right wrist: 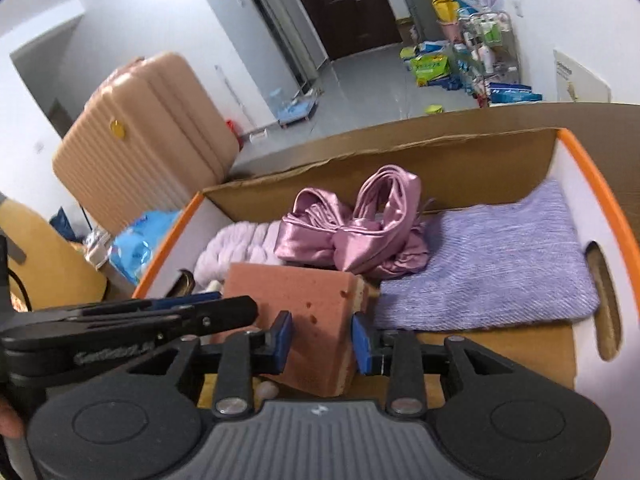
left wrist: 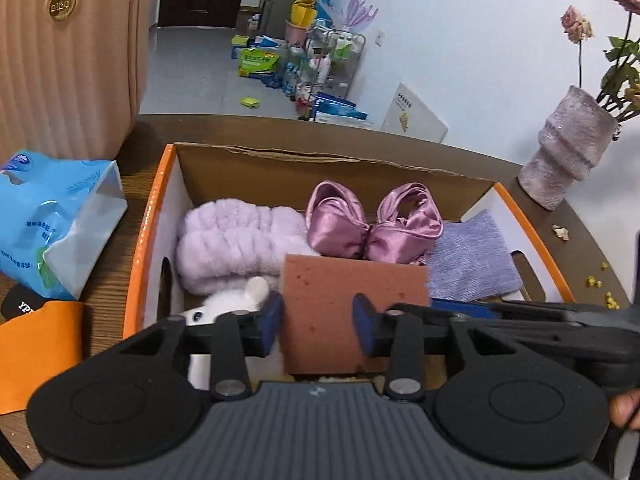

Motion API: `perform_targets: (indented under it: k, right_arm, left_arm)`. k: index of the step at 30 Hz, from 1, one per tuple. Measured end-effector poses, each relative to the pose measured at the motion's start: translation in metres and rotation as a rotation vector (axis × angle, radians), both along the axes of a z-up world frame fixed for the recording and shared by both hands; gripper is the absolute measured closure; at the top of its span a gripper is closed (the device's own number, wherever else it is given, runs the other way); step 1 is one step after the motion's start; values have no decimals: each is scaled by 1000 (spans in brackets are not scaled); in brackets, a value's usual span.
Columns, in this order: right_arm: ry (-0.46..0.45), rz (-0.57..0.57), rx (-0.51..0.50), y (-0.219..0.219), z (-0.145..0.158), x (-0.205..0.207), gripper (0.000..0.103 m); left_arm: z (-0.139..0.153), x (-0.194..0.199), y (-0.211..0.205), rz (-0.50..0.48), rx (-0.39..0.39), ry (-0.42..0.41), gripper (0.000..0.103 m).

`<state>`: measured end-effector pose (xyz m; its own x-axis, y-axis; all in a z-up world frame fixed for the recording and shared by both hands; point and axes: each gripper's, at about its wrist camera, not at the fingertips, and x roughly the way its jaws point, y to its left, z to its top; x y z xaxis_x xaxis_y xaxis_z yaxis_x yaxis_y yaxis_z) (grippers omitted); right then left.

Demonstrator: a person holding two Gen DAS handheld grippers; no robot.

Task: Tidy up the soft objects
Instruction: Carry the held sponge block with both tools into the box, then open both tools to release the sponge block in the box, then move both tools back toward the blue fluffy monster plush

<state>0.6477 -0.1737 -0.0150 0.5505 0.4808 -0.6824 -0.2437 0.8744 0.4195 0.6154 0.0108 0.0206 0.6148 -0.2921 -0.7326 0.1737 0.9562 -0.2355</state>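
Both grippers hang over the box (left wrist: 168, 200) with the sponge (left wrist: 352, 308) between their fingers. The right gripper (right wrist: 320, 338) pinches it across its narrow side; the left gripper (left wrist: 318, 320) stands wider, its right pad clear of the sponge. The sponge stands on edge low in the box, in front of the bow (right wrist: 352, 236), so letting go would leave it there.

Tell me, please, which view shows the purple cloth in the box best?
The right wrist view: the cloth lies nearly whole and unobstructed along the box's right side. In the left wrist view the sponge and bow cover part of the cloth, leaving only a smaller patch.
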Motion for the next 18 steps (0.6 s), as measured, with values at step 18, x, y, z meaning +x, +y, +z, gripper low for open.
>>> perform_targets:
  k: [18]
  right_arm:
    - [-348,-80,-175,-69,158,-125,38]
  left_arm:
    - [138,-127,20,35,121,-299,32]
